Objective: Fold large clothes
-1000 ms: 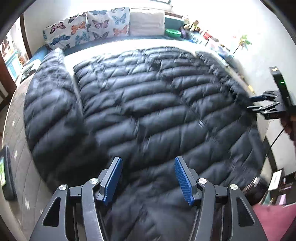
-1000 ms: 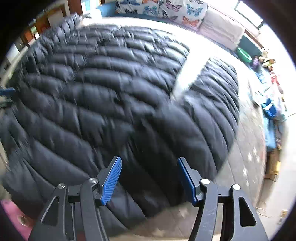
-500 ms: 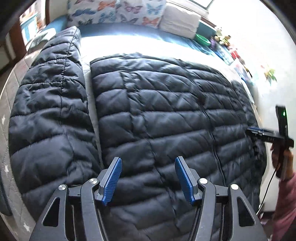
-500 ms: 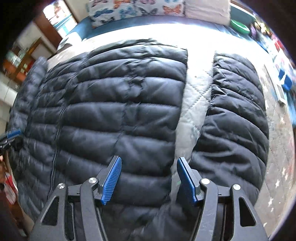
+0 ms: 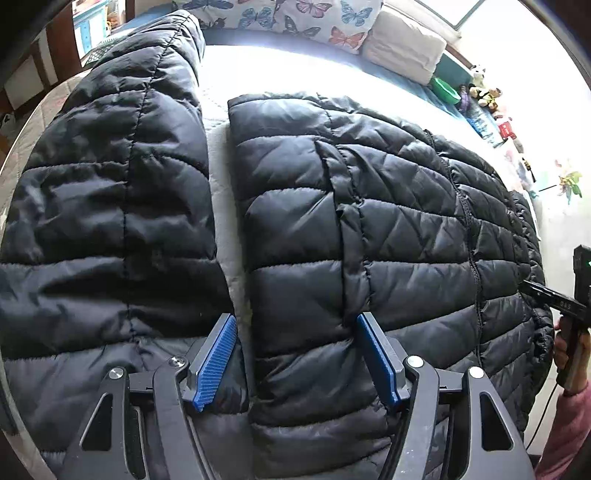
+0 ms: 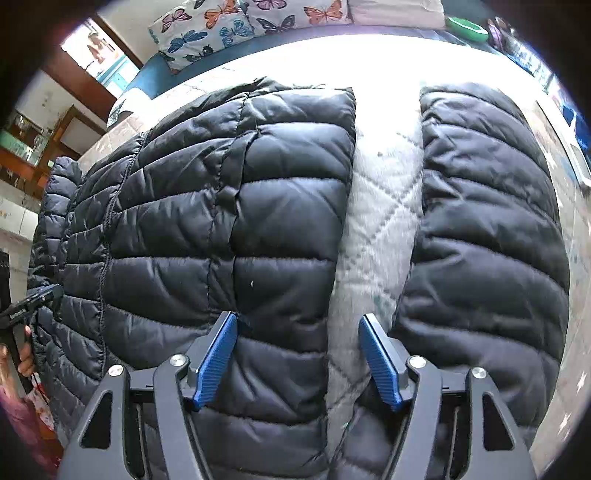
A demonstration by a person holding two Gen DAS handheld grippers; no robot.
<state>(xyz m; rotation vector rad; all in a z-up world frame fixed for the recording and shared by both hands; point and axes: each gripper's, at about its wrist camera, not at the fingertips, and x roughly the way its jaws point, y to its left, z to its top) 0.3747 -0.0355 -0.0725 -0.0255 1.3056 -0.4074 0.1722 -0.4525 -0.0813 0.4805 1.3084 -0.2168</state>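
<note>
A large black puffer jacket (image 5: 369, 240) lies spread flat on the bed, its sleeves out to the sides. In the left wrist view one sleeve (image 5: 103, 206) lies left of the body. My left gripper (image 5: 295, 354) hovers low over the armpit, jaws opening, with the jacket's side edge below the gap and the pads not pressing it. In the right wrist view the jacket body (image 6: 221, 240) and the other sleeve (image 6: 487, 240) flank a strip of quilt. My right gripper (image 6: 297, 354) hangs over that armpit, jaws opening, pads free.
The bed's grey quilted cover (image 5: 225, 206) shows between sleeve and body. Butterfly pillows (image 5: 295, 18) and a cream pillow (image 5: 406, 44) line the far end, with a green bowl (image 5: 448, 88) and small toys by the window. Wooden furniture (image 6: 55, 147) stands beside the bed.
Both grippers swung out toward the jacket's two armpits, rolled, and came down closer to the fabric. Their jaws stand a little wider than before.
</note>
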